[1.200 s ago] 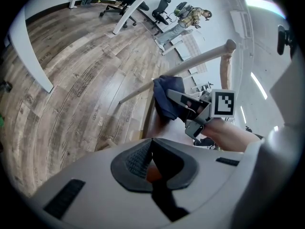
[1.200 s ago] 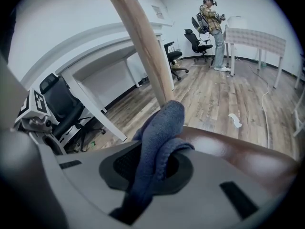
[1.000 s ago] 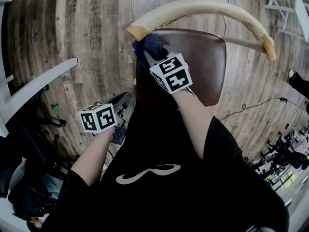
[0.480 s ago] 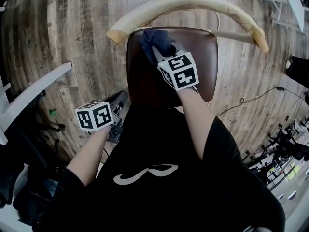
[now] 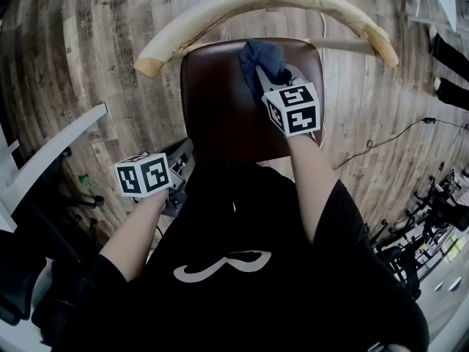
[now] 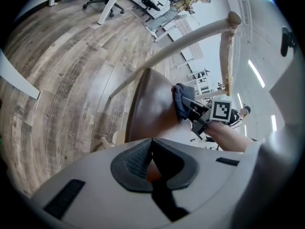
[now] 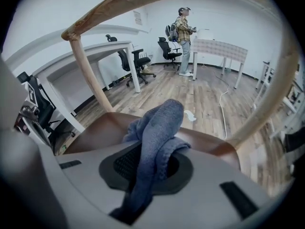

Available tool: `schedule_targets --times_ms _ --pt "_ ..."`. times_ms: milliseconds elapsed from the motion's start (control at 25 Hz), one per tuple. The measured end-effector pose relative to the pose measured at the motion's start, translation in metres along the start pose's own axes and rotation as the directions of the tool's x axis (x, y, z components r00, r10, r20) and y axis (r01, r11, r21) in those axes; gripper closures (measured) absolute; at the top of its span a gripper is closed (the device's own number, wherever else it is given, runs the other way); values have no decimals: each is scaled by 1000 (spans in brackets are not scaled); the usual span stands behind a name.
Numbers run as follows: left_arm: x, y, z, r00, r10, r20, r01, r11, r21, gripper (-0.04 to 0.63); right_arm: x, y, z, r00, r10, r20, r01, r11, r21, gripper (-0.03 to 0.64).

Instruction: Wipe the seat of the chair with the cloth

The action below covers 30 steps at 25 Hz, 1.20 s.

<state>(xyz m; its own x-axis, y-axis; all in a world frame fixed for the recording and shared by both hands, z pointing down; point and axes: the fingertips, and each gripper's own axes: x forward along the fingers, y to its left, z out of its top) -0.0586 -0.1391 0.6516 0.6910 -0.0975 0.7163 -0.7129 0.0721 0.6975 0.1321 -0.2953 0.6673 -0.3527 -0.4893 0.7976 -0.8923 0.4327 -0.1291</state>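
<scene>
One sweep: right gripper, fingers pinching dark-blue cloth, went L→R along brown leather seat back edge; front pending; left gripper fingers closed, empty.

The head view looks steeply down past the person's chest onto the chair seat and floor; the left gripper view sits low beside the chair, facing across the seat; the right gripper view rides close over the seat, facing the backrest and room beyond. All three share the seat and cloth.
</scene>
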Motion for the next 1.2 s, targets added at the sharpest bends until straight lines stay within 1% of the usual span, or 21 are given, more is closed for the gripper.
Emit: schedule_targets --times_ms 280,480,560,680,840,1000,1080,1200 --pt "9 -9 3 1000 1 -31 0 999 33 580 -23 -54 -20 994 -113 -11 113 993 22 566" --pt "15 -12 1 999 7 -54 -4 999 46 581 -39 -88 -35 981 -190 -27 191 981 42 567" --pt "15 -14 0 998 7 -61 -4 999 51 580 -46 -101 -42 973 -227 -37 228 973 32 567" --pt "16 -14 0 998 8 -67 -4 999 54 580 -53 -114 -49 963 -264 -47 264 964 -9 568" --pt "14 -7 1 998 21 -58 -18 999 43 580 -52 -116 -52 959 -277 -58 277 961 -5 568" --pt "10 -1 5 1000 14 -26 -14 1000 -22 580 -53 -114 -47 961 -267 -69 267 964 -18 568" --pt "7 4 6 1000 22 -7 -22 999 -44 580 -57 -111 -41 967 -248 -55 248 969 -18 568" --pt "2 11 7 999 28 17 -26 997 -74 581 -67 -98 -24 978 -210 1 210 977 -20 568"
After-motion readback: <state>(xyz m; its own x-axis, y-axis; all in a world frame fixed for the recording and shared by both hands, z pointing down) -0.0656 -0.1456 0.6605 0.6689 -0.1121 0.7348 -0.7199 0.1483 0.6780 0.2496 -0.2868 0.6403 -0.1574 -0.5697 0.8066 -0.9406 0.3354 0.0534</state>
